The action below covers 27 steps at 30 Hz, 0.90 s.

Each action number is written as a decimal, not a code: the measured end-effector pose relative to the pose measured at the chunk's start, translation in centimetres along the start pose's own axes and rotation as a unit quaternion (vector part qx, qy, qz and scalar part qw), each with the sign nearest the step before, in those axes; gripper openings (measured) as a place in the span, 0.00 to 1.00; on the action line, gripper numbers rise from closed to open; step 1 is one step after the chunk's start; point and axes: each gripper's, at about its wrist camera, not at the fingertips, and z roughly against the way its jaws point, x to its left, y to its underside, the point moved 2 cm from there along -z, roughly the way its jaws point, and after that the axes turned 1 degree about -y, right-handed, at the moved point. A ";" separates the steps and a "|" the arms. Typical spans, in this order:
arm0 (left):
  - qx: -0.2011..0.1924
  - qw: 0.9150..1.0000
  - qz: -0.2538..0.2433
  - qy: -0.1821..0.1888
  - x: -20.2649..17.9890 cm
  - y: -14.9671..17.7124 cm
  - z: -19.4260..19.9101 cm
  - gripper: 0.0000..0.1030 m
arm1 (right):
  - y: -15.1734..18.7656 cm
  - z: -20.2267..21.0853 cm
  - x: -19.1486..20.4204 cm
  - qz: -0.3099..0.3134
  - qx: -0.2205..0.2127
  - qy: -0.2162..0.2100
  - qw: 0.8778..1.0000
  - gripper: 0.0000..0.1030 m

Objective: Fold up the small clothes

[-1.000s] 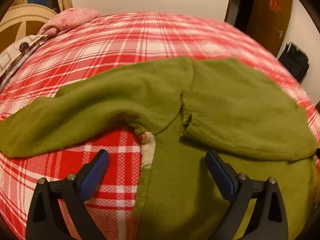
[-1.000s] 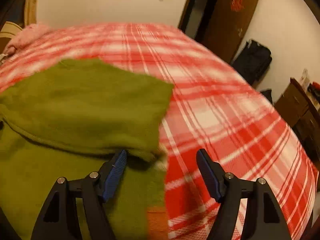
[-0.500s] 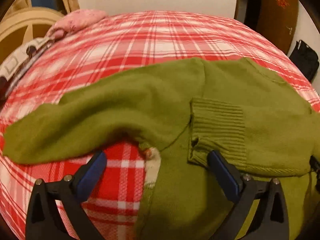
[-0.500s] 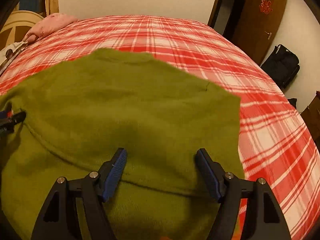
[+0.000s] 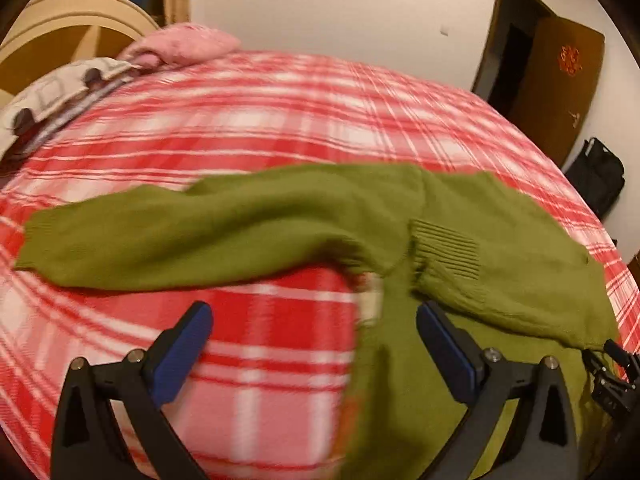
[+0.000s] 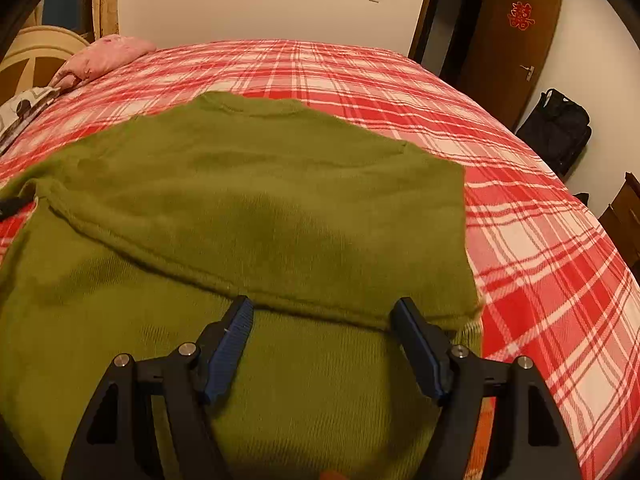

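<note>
L wrist: green knit sweater (image 5: 460, 248) lies on red/white plaid bedspread (image 5: 260, 120), one sleeve stretched out flat, other folded across w/ ribbed cuff. Left gripper (image 5: 312, 340) wide open, holding nothing.

R wrist: sweater (image 6: 260, 208) fuzzy, folded edge. Right gripper (image 6: 322, 340) wide open, empty, over the knit. Red character on brown door (image 6: 520, 16).

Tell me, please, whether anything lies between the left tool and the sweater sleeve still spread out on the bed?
Nothing visible does. The left tool is open above bare plaid bedspread, and the outstretched sleeve of the green sweater lies just beyond its fingertips, uncovered.
</note>
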 end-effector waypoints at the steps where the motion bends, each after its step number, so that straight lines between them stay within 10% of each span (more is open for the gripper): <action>1: -0.006 1.000 0.000 -0.008 1.1 0.1 0.5 1.00 | 0.0 0.1 0.0 0.001 0.000 0.000 1.000 0.71; 14: -0.052 0.985 0.090 -0.140 19.5 -1.3 3.4 1.00 | 2.9 4.3 0.8 0.008 -0.019 -0.027 0.999 0.71; 22: -0.004 0.972 0.229 -0.058 26.1 -1.3 -0.8 0.82 | 4.9 7.8 2.7 0.023 -0.068 -0.038 0.997 0.71; 27: -0.018 0.975 0.218 -0.041 25.0 -1.9 -1.5 0.71 | 5.8 8.3 3.6 0.031 -0.085 -0.047 0.995 0.71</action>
